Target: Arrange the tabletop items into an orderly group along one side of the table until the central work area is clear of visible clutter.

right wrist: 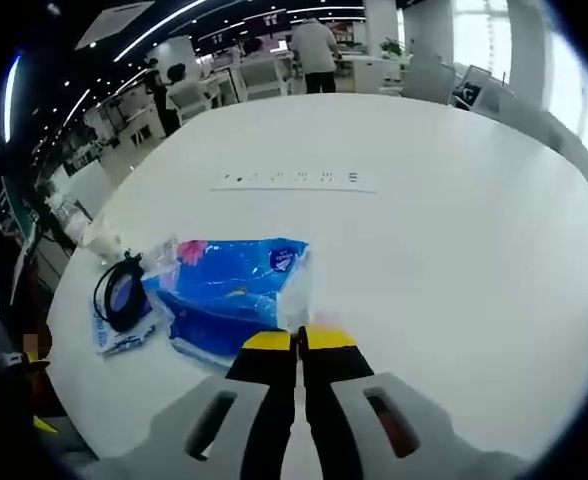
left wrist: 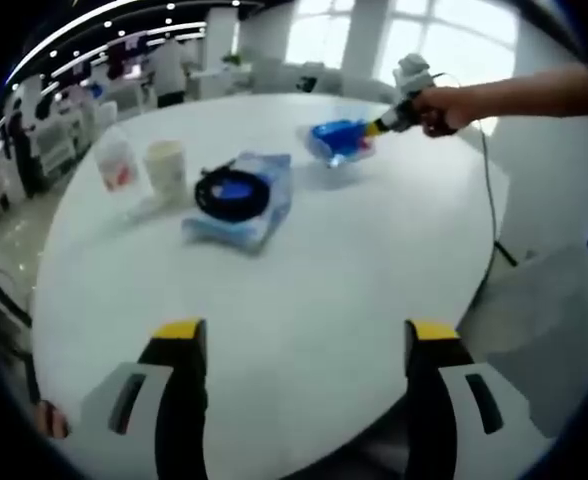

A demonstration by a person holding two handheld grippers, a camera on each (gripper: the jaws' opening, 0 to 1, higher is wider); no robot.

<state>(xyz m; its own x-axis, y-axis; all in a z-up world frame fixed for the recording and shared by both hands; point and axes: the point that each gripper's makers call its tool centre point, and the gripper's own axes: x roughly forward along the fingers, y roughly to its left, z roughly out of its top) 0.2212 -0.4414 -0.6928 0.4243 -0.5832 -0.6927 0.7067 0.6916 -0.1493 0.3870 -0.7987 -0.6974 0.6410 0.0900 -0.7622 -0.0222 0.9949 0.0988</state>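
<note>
A blue plastic tissue pack lies on the white round table. My right gripper is shut on the pack's clear right-hand end. In the left gripper view the same pack sits at the far side, with the right gripper and a hand reaching in from the right. A black coiled cable rests on a flat blue-and-white packet; in the right gripper view that cable lies left of the tissue pack. My left gripper hovers open over the near table, holding nothing.
A pale cup and a clear container with a red label stand left of the cable. A row of small sockets runs across the table middle. Desks, chairs and people fill the background beyond the far edge.
</note>
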